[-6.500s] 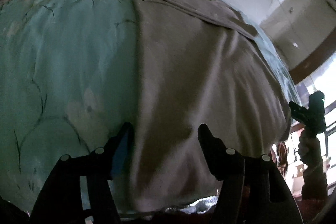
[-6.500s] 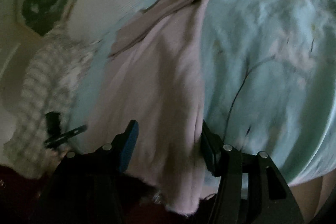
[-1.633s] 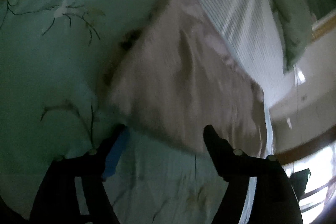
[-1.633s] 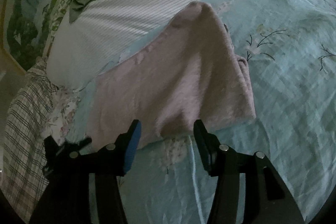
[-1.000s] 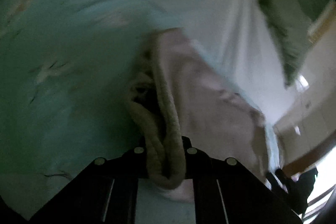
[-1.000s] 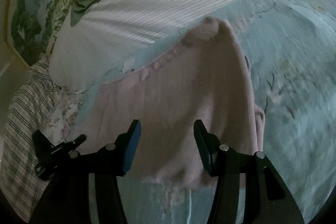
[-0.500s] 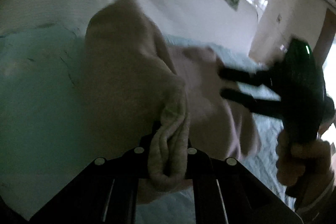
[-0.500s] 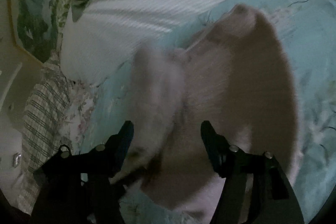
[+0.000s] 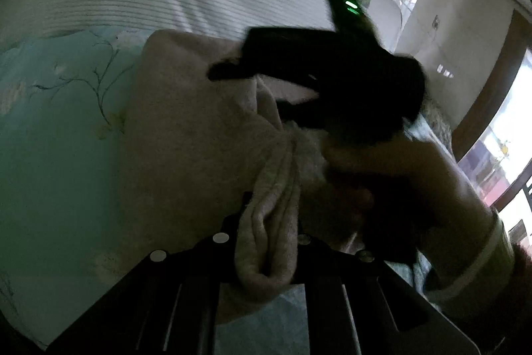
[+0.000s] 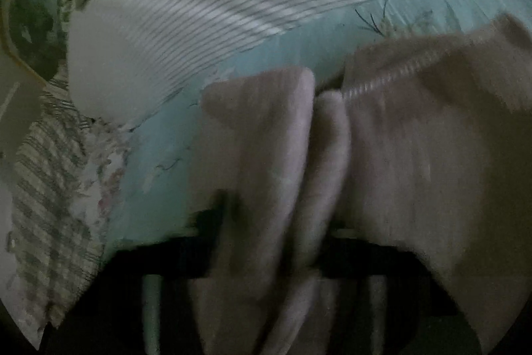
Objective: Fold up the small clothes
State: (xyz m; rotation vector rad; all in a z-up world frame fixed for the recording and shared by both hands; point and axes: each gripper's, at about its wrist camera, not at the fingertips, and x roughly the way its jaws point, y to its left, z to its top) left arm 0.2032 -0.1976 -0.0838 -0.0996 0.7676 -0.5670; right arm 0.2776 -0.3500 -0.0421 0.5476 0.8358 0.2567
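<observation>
The garment (image 9: 186, 135) is a pinkish-beige piece already doubled into several layers, so the fold looks well under way. What seems left is to carry the lifted end across, lay it down and flatten it on the bed (image 9: 50, 128).

In the left wrist view the left gripper (image 9: 266, 242) is pinched on a thick bunched edge of the garment, which bulges out between the fingers at 6 o'clock; the rest of the cloth spreads up toward 11 o'clock over the teal floral cover. The right gripper (image 9: 266, 82) crosses the view at 1 o'clock, just above the cloth, with the hand (image 9: 415, 188) that holds it at 3 o'clock.

In the right wrist view folds of the garment (image 10: 326, 162) run from the centre down to 6 o'clock, between the dark fingers. These look nearly closed on the cloth, but blur and the cloth hide them, so I cannot tell for certain.
</observation>
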